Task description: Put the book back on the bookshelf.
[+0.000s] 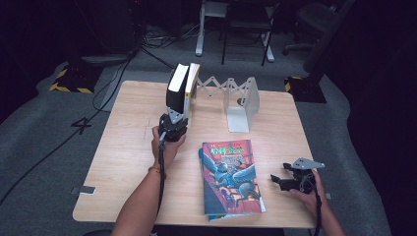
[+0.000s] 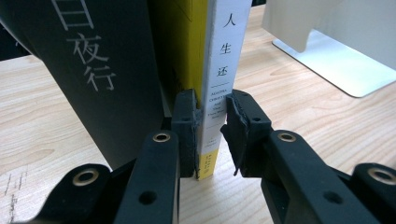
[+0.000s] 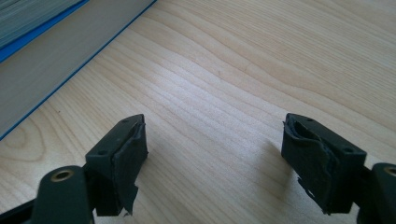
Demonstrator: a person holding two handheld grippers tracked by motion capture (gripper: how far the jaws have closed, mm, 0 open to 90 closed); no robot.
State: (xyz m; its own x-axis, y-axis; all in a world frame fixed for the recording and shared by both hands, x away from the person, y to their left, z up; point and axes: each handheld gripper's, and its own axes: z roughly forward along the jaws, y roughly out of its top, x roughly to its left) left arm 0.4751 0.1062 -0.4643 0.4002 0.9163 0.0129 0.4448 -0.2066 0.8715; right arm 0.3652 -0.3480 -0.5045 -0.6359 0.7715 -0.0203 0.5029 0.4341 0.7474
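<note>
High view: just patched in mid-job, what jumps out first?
The left tool is clamped on the spine of a thin white book, held upright beside a thick black book at the table's far left. A colourful illustrated book lies flat near the front edge, and the right tool rests open just right of it.

A light wooden table stands on grey carpet. At its far edge two books stand upright side by side, a black book and a thin white-spined book; right of them stands a white expandable bookend. Near the front edge lies an illustrated blue book, flat.
</note>
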